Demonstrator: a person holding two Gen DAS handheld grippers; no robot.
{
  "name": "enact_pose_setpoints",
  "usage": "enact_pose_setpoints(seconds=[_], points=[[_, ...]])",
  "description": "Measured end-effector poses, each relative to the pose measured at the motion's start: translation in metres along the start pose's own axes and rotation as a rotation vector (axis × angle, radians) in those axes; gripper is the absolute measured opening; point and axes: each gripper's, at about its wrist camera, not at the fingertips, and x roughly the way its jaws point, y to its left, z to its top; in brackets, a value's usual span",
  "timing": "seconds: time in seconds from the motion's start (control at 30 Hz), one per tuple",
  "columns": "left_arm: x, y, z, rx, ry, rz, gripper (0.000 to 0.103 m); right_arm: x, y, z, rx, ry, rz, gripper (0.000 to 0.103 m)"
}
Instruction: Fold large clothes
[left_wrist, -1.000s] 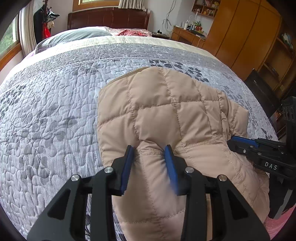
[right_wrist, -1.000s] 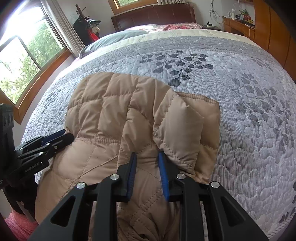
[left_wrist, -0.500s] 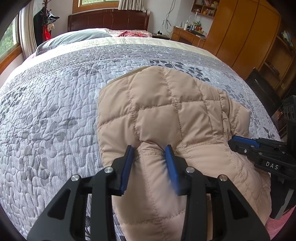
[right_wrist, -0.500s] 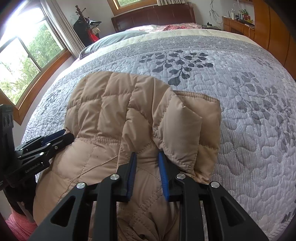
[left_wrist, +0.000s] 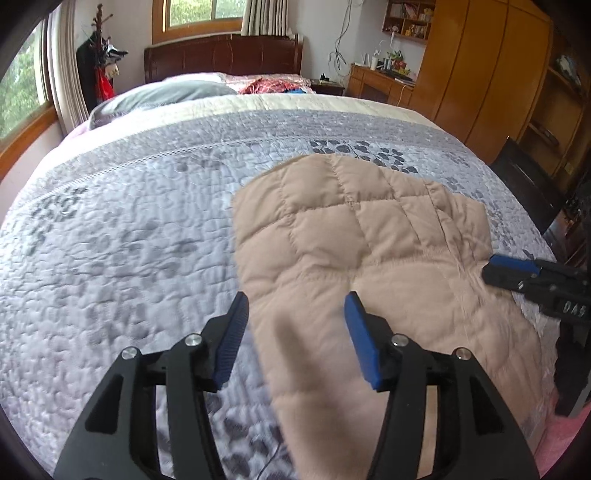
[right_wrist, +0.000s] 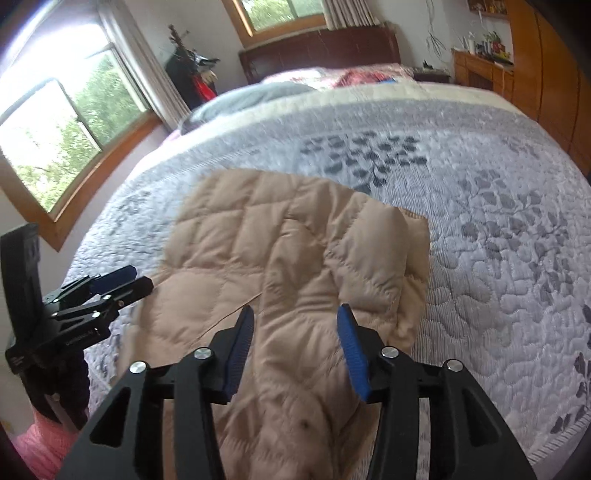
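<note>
A tan quilted puffer jacket (left_wrist: 354, 240) lies folded on the grey patterned bedspread (left_wrist: 129, 229); it also shows in the right wrist view (right_wrist: 280, 258). My left gripper (left_wrist: 295, 332) is open and empty, its blue pads spread above the jacket's near left edge. My right gripper (right_wrist: 295, 336) is open and empty above the jacket's near right part. The right gripper shows at the right edge of the left wrist view (left_wrist: 517, 269), and the left gripper at the left of the right wrist view (right_wrist: 110, 284).
The bedspread (right_wrist: 498, 221) spreads wide around the jacket. A grey pillow (left_wrist: 166, 96) and dark headboard (left_wrist: 221, 59) are at the far end. Wooden wardrobes (left_wrist: 480, 74) stand on the right, windows (right_wrist: 55, 140) on the left. A pink item (right_wrist: 40, 439) lies below the bed's near edge.
Both grippers have opened and let go of the jacket's fold. They have lifted and drawn back, and the jacket now lies flatter on the bed.
</note>
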Motion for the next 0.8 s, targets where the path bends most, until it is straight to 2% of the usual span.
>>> enact_pose_setpoints(seconds=[0.07,0.13,0.27,0.5,0.63,0.7,0.8], points=[[-0.012,0.003,-0.005,-0.001,-0.006,-0.01,0.055,-0.009,0.001,-0.003,-0.007,-0.012,0.013,0.055],[-0.024,0.007,-0.014,-0.003,-0.011,-0.021,0.059,-0.017,-0.002,-0.007,0.004,-0.017,0.046,0.066],[-0.037,0.014,-0.028,-0.008,-0.006,-0.048,0.064,-0.026,-0.01,-0.018,0.031,-0.003,0.096,0.076],[-0.04,0.036,-0.044,-0.076,0.038,-0.227,0.077,-0.023,-0.033,-0.043,0.097,0.042,0.163,0.094],[-0.019,0.053,-0.052,-0.161,0.107,-0.355,0.08,-0.013,-0.049,-0.053,0.174,0.075,0.29,0.097],[-0.005,0.062,-0.057,-0.204,0.146,-0.393,0.08,-0.006,-0.058,-0.058,0.212,0.09,0.34,0.097],[0.014,0.072,-0.065,-0.258,0.193,-0.494,0.08,0.008,-0.068,-0.065,0.264,0.12,0.402,0.097]])
